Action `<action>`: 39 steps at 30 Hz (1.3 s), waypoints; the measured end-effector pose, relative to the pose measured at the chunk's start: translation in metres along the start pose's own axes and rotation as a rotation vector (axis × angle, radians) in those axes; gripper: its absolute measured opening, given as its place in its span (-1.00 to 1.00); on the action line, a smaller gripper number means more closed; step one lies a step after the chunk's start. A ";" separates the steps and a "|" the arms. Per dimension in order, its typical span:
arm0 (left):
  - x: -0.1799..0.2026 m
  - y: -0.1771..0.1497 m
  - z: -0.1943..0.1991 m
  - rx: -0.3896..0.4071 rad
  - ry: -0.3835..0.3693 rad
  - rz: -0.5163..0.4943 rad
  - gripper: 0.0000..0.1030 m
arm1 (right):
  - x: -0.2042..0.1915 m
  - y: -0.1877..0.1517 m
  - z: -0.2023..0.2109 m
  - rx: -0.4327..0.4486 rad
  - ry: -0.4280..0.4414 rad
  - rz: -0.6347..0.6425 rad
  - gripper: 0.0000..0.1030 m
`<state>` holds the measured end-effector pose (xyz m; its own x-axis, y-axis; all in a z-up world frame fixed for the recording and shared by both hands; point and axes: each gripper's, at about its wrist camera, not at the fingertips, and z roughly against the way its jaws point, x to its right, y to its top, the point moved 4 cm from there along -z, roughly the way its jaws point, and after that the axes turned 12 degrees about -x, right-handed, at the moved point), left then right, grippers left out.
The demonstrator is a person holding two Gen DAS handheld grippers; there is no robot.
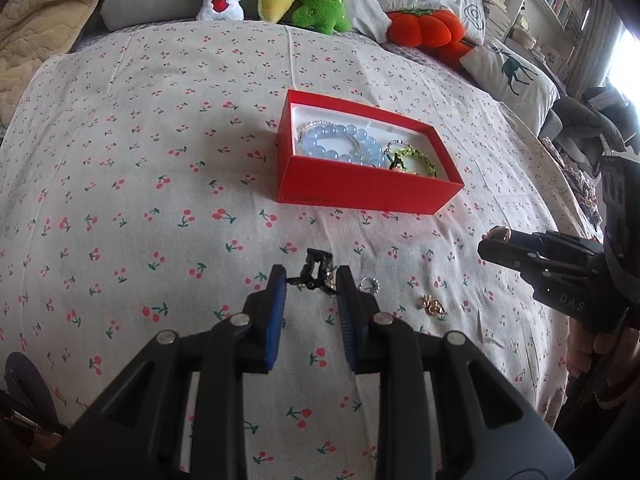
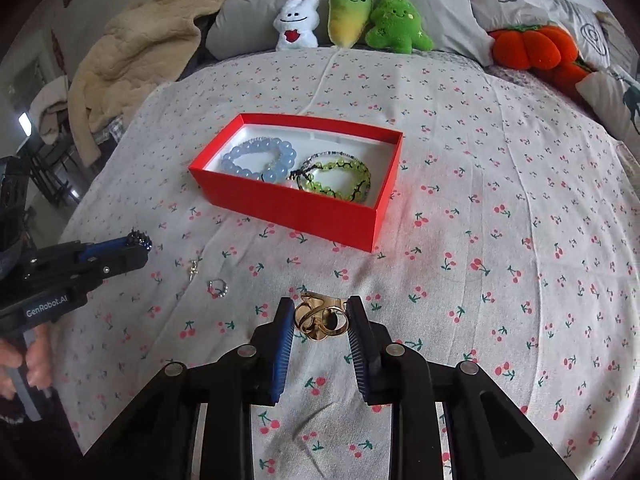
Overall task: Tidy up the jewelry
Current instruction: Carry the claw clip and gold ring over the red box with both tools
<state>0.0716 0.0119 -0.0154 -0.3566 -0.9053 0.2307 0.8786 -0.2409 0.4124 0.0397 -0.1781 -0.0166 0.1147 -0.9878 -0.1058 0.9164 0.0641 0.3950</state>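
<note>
Gold ring (image 2: pixel 320 318) clamped in the right gripper (image 2: pixel 318 316) (its form is clear only in the right view); left gripper (image 1: pixel 312 280) pinches a black clip (image 1: pixel 314 272). Red box (image 2: pixel 288 208) holds bracelets (image 2: pixel 260 158).

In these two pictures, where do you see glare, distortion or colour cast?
Left wrist view: window blown out white at right; bed bulges from fisheye. Right wrist view: red glow from the box on the sheet beside it; corners dark.
</note>
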 end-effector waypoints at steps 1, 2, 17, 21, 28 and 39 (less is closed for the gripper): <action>0.000 0.004 0.002 0.008 -0.003 0.005 -0.47 | 0.000 0.005 0.003 0.009 0.005 -0.012 -0.48; 0.001 0.009 0.003 0.013 -0.009 0.011 -0.47 | 0.000 0.010 0.006 0.016 0.010 -0.021 -0.48; 0.013 0.076 -0.025 0.069 -0.112 0.044 -0.47 | 0.014 0.060 -0.005 0.070 0.056 -0.094 -0.48; 0.020 0.086 -0.035 0.074 -0.128 0.029 -0.47 | 0.019 0.068 -0.010 0.086 0.071 -0.098 -0.48; 0.022 0.095 -0.055 0.050 -0.108 0.020 -0.47 | 0.028 0.077 -0.015 0.105 0.115 -0.096 -0.48; 0.026 0.092 -0.045 0.054 -0.096 -0.002 -0.47 | 0.032 0.083 -0.030 0.081 0.129 -0.092 -0.47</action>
<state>0.1574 -0.0498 -0.0110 -0.3894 -0.8665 0.3124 0.8604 -0.2211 0.4592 0.1313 -0.2004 -0.0146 0.0852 -0.9621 -0.2590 0.8918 -0.0422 0.4504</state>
